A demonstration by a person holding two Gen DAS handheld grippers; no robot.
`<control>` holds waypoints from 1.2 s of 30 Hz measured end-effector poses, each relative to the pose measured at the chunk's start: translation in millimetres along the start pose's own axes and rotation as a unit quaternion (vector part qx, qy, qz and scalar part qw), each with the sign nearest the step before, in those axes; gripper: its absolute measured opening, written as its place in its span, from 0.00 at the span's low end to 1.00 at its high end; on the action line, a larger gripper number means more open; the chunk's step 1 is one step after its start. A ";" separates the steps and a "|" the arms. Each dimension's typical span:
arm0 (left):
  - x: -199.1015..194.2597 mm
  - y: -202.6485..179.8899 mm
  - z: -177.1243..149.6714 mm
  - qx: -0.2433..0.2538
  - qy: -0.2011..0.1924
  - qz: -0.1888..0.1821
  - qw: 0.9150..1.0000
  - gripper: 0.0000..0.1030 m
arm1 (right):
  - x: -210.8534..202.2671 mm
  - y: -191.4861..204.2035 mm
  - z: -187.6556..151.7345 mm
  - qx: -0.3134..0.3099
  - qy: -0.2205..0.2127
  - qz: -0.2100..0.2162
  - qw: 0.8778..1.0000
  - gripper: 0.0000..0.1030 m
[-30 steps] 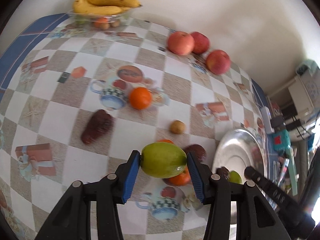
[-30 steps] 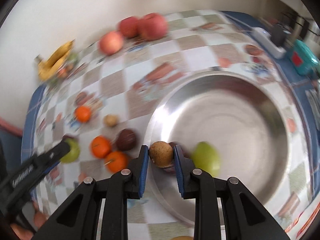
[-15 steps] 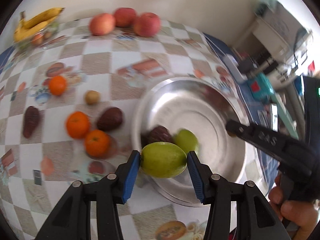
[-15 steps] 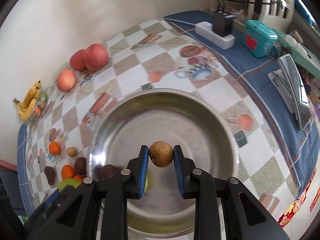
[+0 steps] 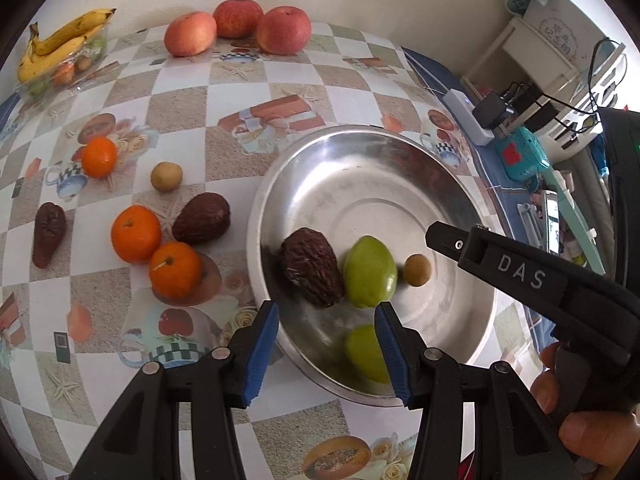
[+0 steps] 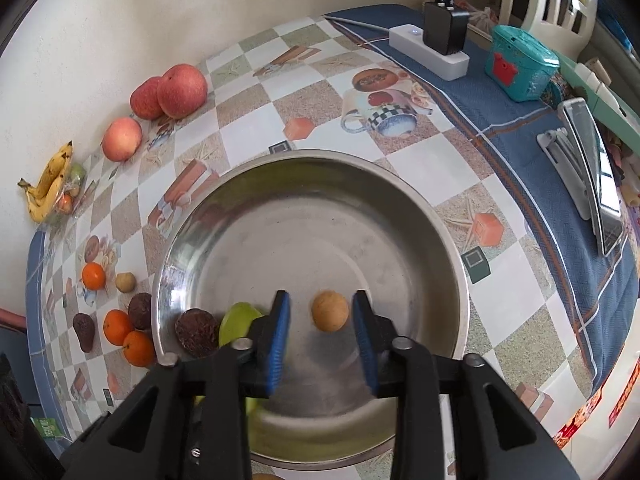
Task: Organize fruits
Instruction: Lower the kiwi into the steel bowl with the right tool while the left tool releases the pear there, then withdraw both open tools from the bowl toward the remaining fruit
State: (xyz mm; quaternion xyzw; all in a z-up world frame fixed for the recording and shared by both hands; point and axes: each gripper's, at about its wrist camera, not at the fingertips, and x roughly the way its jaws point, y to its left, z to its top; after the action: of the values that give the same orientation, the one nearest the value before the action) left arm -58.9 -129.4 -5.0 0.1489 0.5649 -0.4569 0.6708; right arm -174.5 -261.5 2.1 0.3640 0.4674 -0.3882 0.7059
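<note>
Both grippers hang over the steel bowl (image 5: pixel 460 184) with fingers spread, pinching nothing: the left gripper (image 5: pixel 326 344) at its near rim, the right gripper (image 6: pixel 321 332) inside. A green fruit (image 5: pixel 370 272), dark avocado (image 5: pixel 310 266) and small brown fruit (image 6: pixel 329 311) lie in the bowl.

A: Lighting? Bright, soft daylight, both views. Mild glare streaks on the steel bowl (image 5: pixel 360 160), faint shadows under the fruit.

B: Quality? Heavy fisheye bend, black corners. Green fruit (image 5: pixel 370 272) slightly motion-blurred; near bowl rim smeared in the right view.
</note>
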 end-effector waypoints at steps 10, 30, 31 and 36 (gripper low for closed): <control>-3.3 35.0 6.0 -0.055 -0.007 0.043 0.998 0.59 | 0.5 14.3 -2.6 -0.030 0.000 -0.008 1.000 0.47; -38.1 164.1 -3.7 -0.264 -0.026 0.210 0.941 1.00 | 4.1 68.7 -19.9 -0.151 -0.025 -0.008 0.988 0.94; -40.6 167.2 -4.1 -0.268 -0.028 0.216 0.938 1.00 | 3.9 72.0 -21.1 -0.157 -0.028 -0.005 0.987 0.97; -50.5 182.4 -5.6 -0.279 -0.043 0.237 0.930 1.00 | 1.2 82.8 -25.0 -0.176 -0.052 0.008 0.983 0.97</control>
State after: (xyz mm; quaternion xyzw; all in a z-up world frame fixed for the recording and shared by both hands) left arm 82.9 -4.8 -19.3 0.0651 0.5883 -0.1147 0.7978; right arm -110.0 -203.9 6.0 0.2171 0.4882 -0.3127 0.7854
